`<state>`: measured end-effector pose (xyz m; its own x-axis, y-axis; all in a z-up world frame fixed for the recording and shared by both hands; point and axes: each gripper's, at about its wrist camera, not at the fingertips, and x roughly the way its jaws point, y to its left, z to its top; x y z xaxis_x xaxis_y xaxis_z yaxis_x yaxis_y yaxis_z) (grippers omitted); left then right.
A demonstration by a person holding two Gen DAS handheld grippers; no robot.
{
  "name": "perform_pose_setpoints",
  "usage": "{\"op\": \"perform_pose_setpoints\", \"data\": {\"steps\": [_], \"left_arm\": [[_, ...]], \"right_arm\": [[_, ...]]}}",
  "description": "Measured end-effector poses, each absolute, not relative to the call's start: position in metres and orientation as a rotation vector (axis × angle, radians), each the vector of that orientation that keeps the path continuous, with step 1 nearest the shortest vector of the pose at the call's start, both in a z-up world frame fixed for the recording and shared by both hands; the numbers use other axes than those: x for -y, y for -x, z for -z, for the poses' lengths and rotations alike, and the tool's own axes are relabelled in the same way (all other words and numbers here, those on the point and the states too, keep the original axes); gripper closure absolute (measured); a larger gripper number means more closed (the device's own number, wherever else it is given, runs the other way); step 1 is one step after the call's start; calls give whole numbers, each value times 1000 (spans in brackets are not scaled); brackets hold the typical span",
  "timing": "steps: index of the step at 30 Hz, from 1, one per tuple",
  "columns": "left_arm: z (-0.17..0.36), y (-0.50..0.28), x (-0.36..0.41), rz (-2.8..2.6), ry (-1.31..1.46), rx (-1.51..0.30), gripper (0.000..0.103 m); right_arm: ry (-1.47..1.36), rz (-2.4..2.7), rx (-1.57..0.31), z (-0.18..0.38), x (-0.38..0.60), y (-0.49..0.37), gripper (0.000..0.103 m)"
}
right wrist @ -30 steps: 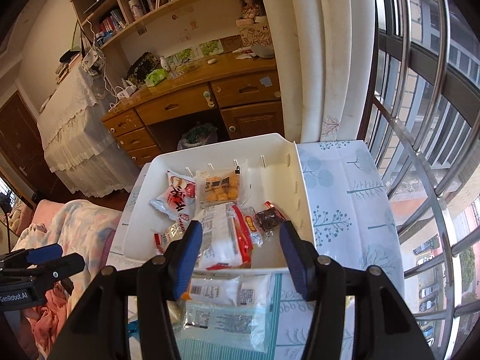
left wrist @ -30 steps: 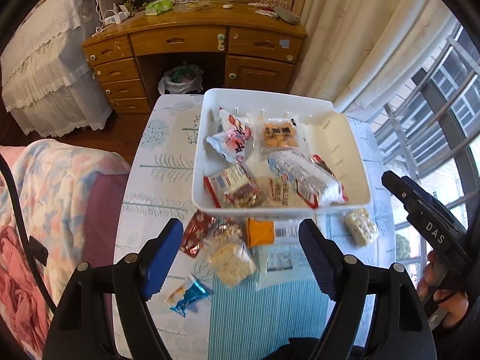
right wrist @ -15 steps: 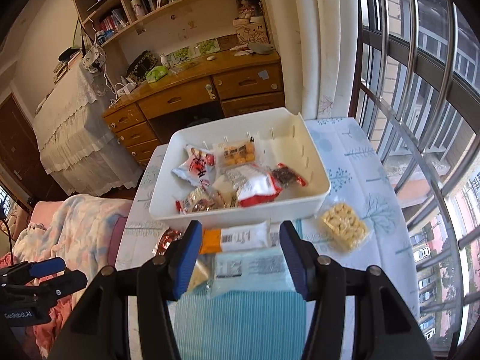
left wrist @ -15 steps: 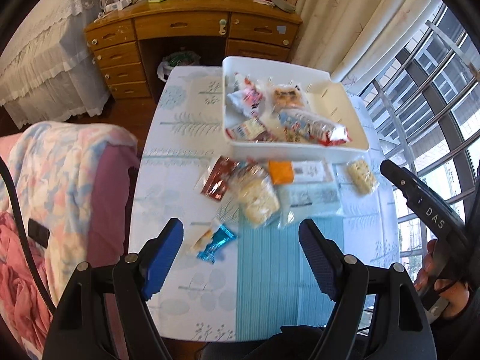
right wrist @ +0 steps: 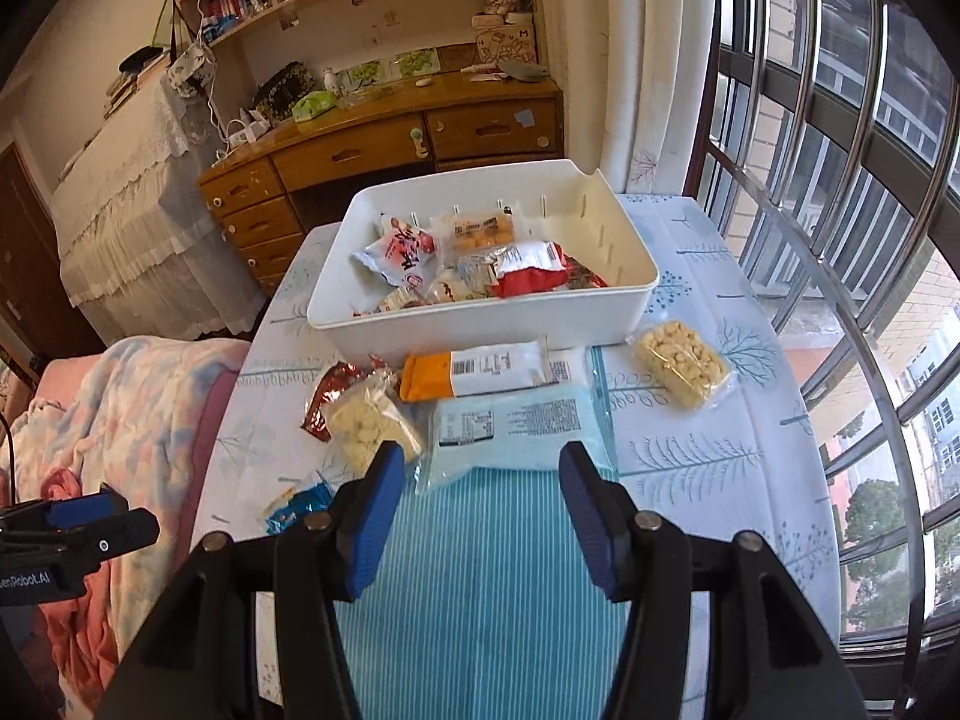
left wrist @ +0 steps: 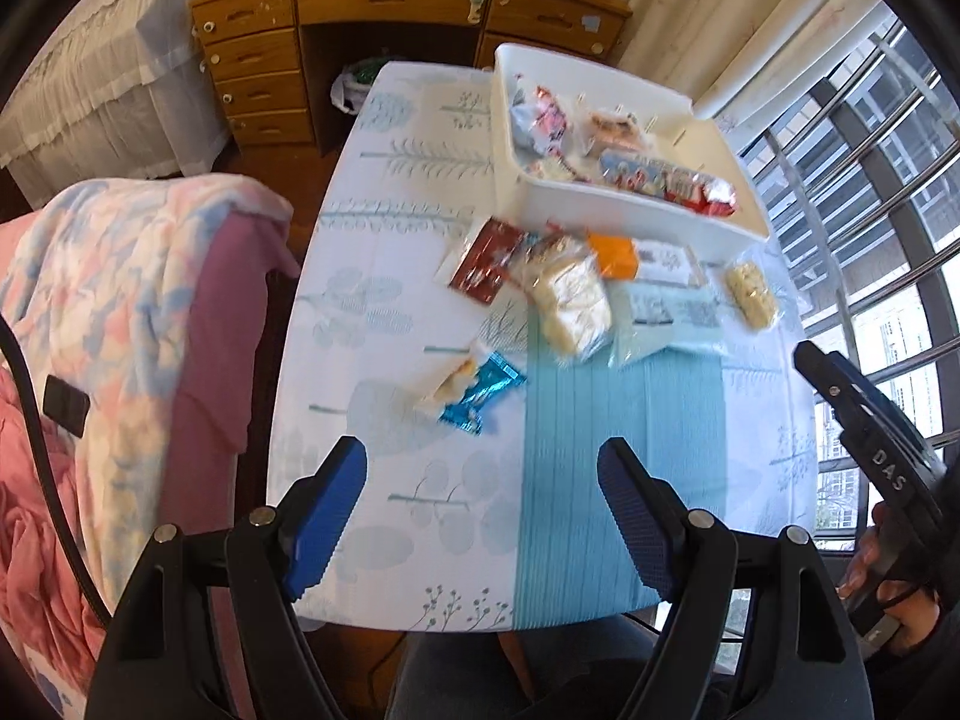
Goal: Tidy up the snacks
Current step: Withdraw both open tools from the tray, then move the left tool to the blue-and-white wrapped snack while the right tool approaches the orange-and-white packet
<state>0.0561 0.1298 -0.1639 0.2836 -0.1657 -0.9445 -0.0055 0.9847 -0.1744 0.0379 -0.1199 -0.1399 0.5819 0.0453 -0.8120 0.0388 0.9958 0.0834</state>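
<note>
A white bin (left wrist: 654,222) (right wrist: 498,324) at the table's far end holds several snack packs. In front of it lie loose snacks: a dark red pack (left wrist: 486,264) (right wrist: 327,396), a clear bag of pale pieces (left wrist: 570,303) (right wrist: 372,426), an orange-and-white pack (left wrist: 612,255) (right wrist: 474,372), a pale blue flat pack (left wrist: 666,318) (right wrist: 516,426), a puffed-rice bar (left wrist: 750,294) (right wrist: 681,363) and a blue foil pack (left wrist: 474,387) (right wrist: 294,507). My left gripper (left wrist: 483,492) hangs open and empty over the near table. My right gripper (right wrist: 477,480) is open, empty, near the pale blue pack.
A blanket-covered chair (left wrist: 132,312) stands left of the table. A wooden desk with drawers (left wrist: 384,12) (right wrist: 384,144) is behind it, curtains and a barred window (right wrist: 840,180) on the right. The blue striped mat (left wrist: 600,468) lies on the near table.
Both grippers have pulled back from the bin toward the near table edge, so the bin and loose snacks sit farther away. Jaws stay as they were, with nothing held.
</note>
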Motion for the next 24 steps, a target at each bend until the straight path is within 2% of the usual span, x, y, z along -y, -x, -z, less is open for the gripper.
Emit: {"op": "perform_pose_setpoints", "data": {"steps": [8, 13, 24], "left_arm": [[200, -53, -134, 47, 238, -1375, 24], [222, -56, -134, -1, 331, -1427, 22], [264, -75, -131, -178, 510, -1495, 18]], "right_arm": [[50, -69, -973, 150, 108, -31, 49], [176, -117, -978, 158, 104, -32, 38], [439, -226, -986, 182, 116, -53, 35]]}}
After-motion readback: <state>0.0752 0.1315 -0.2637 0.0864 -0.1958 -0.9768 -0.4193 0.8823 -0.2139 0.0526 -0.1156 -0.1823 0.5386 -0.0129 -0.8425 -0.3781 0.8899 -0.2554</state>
